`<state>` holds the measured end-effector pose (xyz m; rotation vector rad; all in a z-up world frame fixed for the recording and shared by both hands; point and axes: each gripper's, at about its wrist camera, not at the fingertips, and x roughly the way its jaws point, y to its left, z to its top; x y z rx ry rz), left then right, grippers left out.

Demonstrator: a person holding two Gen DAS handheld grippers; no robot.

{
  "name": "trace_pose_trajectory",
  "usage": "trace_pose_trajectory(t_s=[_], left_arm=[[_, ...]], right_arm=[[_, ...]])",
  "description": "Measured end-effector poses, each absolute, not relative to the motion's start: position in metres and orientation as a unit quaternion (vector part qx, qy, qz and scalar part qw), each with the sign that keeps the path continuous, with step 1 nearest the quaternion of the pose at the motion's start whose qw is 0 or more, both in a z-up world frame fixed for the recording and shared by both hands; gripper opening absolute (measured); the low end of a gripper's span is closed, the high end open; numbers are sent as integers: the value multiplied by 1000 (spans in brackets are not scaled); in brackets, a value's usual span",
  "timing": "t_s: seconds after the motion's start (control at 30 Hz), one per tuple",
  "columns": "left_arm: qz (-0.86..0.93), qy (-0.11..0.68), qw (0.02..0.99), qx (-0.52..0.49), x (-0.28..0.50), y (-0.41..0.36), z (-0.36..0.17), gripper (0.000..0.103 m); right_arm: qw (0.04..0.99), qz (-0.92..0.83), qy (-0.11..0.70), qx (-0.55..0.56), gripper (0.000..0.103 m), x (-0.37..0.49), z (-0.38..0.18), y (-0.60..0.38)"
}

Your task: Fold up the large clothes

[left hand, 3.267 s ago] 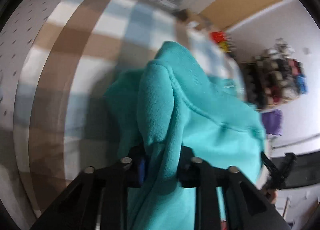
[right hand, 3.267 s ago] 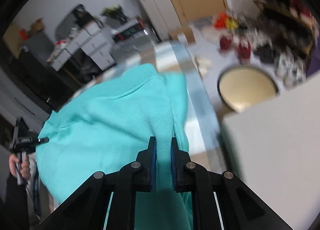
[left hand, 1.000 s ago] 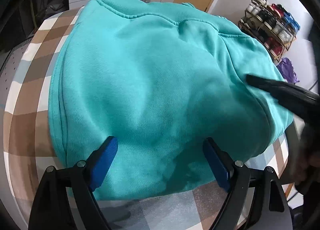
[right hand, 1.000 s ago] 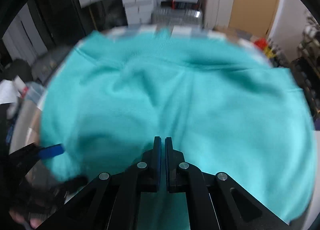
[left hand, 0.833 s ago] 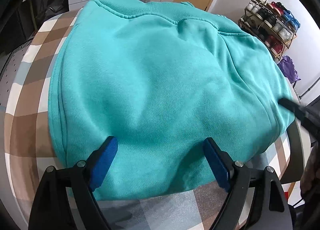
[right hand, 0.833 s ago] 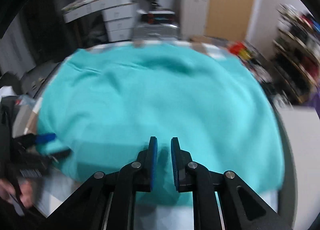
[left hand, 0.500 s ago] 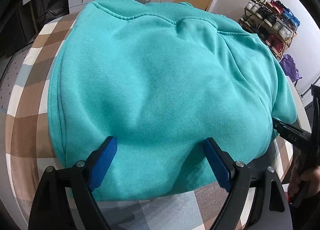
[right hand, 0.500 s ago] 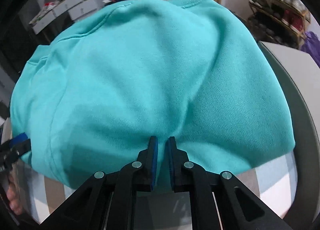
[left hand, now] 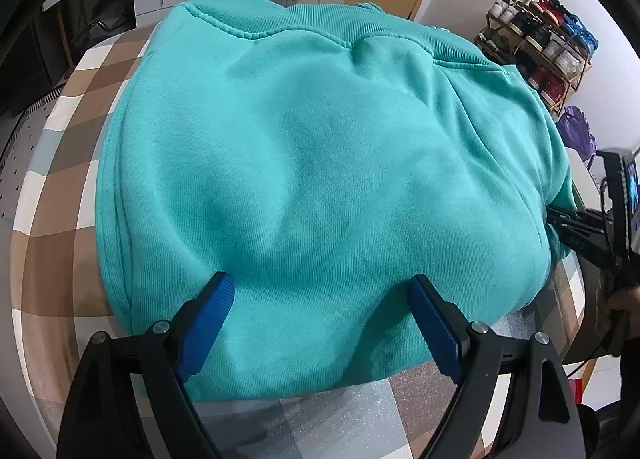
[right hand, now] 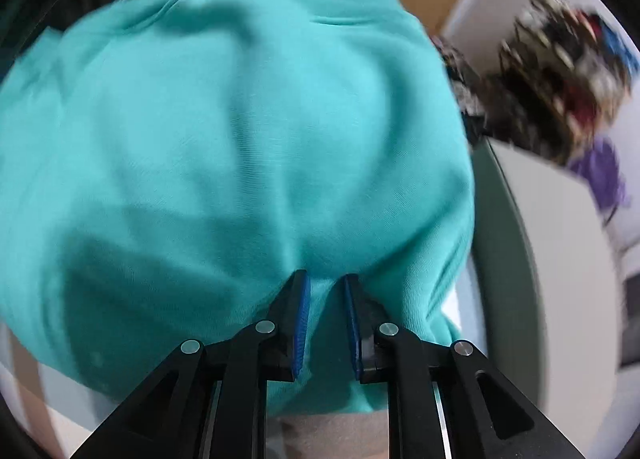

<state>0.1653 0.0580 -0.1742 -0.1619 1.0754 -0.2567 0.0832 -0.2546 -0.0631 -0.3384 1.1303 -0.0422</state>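
Checked tablecloth (left hand: 60, 195) shows along left and bottom of left wrist view. Teal sweatshirt (left hand: 320, 163), folded, fills centre of both views, ribbed hem at top. Your left gripper (left hand: 320, 291) at bottom centre, jaws spread wide over near edge, nothing pinched. Your right gripper (right hand: 325, 279) at bottom centre of right wrist view, jaws narrow, just been opening, fabric behind gap, pads not pressing. Shoe rack (left hand: 540, 39) upper right.

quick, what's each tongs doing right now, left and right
Left tongs: open wide, over the teal sweatshirt, gripping nothing.
Right tongs: just been opening, narrow gap, no grip.
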Motion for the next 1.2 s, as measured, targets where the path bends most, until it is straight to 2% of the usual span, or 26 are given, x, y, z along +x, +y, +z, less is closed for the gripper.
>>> trace_pose_trajectory(t_s=[0.13, 0.2, 0.33, 0.4, 0.53, 0.63, 0.8, 0.93, 1.0, 1.03, 1.1, 1.2], left_arm=[[-118, 511, 848, -70, 165, 55, -174, 85], [-116, 512, 848, -70, 166, 53, -174, 85], [-112, 515, 847, -74, 167, 51, -174, 85], [-110, 516, 846, -74, 168, 50, -174, 85], [-109, 521, 843, -73, 170, 49, -174, 85], [-113, 520, 843, -75, 173, 46, -173, 85], [-108, 520, 845, -69, 171, 43, -174, 85], [-112, 520, 844, -72, 169, 44, -175, 85], [-111, 520, 844, -73, 169, 44, -174, 85], [-111, 521, 843, -72, 169, 43, -174, 85], [-112, 521, 843, -71, 169, 44, -174, 85], [-123, 510, 845, -100, 168, 51, -166, 85]], right_arm=[[821, 18, 565, -85, 15, 103, -34, -264], [838, 46, 542, -44, 15, 110, -5, -264], [862, 101, 495, -39, 15, 139, 33, -238], [856, 97, 504, -60, 15, 164, 20, -218], [806, 74, 583, -66, 12, 206, -48, -202], [820, 84, 558, -94, 11, 212, -54, -200], [810, 80, 570, -113, 12, 219, -40, -196], [845, 125, 520, 2, 12, 244, -8, -224], [851, 99, 515, 3, 13, 258, -15, -222], [842, 89, 532, -14, 10, 266, -26, -218], [807, 69, 584, -44, 9, 281, -67, -209], [820, 59, 567, -53, 9, 282, -71, -202]])
